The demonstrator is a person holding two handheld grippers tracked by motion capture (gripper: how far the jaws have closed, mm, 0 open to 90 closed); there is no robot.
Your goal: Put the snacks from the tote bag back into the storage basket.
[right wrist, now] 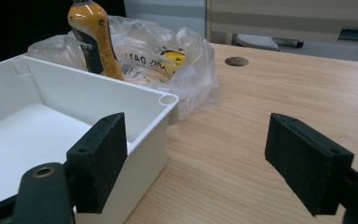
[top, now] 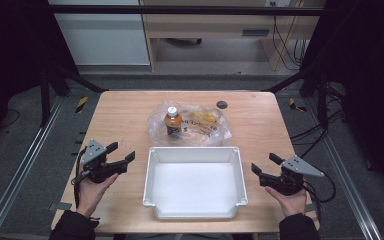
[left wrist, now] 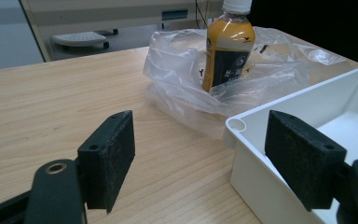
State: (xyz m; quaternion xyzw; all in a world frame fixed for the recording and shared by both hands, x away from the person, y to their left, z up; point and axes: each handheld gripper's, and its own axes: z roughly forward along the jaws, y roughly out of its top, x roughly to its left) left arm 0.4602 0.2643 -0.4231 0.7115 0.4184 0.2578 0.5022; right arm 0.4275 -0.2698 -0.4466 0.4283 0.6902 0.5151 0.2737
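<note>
Grippers, left gripper (top: 122,155) and right gripper (top: 262,165), both gape empty beside the white tub (top: 195,215). Bottle (top: 173,121) sits upright in the plastic bag (top: 211,127). I'd pinch its body, not the film.

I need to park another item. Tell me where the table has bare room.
Bare wood lies on the table left of the plastic bag, and right of it past the small round hole. The white bin is empty. It is crowded where the bottle stands in the bag behind the bin.
</note>
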